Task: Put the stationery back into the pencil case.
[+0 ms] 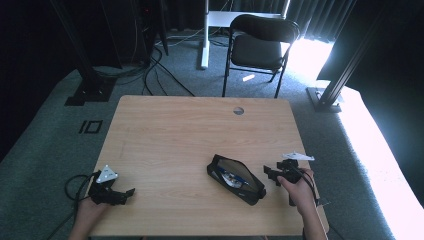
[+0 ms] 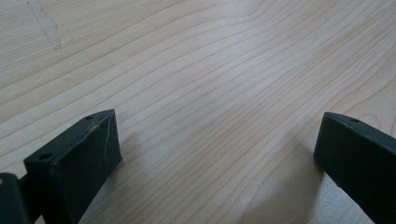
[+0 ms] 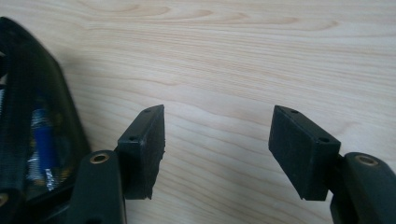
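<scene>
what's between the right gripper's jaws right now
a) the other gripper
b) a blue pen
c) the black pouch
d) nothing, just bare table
d: in the right gripper view the right gripper has its jaws apart over bare wooden table, while the black pouch lies off to the side, outside the jaws.

The counter point(image 1: 165, 130) lies bare over its whole far half and down its left side, so a claw could cross there freely. The one obstacle is the black pouch point(image 1: 236, 179), lying slantwise near the near edge, right of the middle, its top apparently open. The right claw point(image 1: 272, 173) sits just beside its right end, jaws apart over bare wood. The left claw point(image 1: 127, 192), at the near left corner, has open wood ahead.
</scene>
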Demonstrator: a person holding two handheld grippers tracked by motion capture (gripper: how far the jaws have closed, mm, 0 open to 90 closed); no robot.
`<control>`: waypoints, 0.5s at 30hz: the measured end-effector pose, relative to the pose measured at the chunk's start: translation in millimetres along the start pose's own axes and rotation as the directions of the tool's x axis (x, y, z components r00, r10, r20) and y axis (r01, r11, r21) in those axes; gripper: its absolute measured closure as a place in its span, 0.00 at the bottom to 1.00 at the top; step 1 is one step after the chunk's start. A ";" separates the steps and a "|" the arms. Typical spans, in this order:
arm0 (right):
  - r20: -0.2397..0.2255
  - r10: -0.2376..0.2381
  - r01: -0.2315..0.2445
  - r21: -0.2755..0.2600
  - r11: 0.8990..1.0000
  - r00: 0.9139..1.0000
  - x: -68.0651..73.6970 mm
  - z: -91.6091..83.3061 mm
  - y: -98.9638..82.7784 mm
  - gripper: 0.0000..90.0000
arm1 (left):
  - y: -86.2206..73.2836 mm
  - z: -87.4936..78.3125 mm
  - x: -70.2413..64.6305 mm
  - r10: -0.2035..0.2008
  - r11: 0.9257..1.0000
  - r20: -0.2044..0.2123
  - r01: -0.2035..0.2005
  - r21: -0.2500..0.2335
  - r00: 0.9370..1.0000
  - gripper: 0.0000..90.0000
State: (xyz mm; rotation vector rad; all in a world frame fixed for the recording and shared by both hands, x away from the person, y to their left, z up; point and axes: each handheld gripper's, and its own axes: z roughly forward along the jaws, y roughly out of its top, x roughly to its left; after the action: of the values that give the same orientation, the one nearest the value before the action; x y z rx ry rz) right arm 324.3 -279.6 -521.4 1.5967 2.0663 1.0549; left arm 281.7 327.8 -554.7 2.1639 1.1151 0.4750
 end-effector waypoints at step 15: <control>0.080 0.012 -0.014 0.017 1.000 0.997 -10.2 1.2 -24.3 0.30 | 0.0 0.0 0.0 0.001 1.000 0.000 -0.001 0.000 1.000 0.01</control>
State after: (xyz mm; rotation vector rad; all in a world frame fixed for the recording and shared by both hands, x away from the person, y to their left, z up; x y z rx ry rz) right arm 311.6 -291.1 -541.5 1.6360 2.0209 0.9628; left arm 281.7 327.8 -554.7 2.1646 1.1149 0.4753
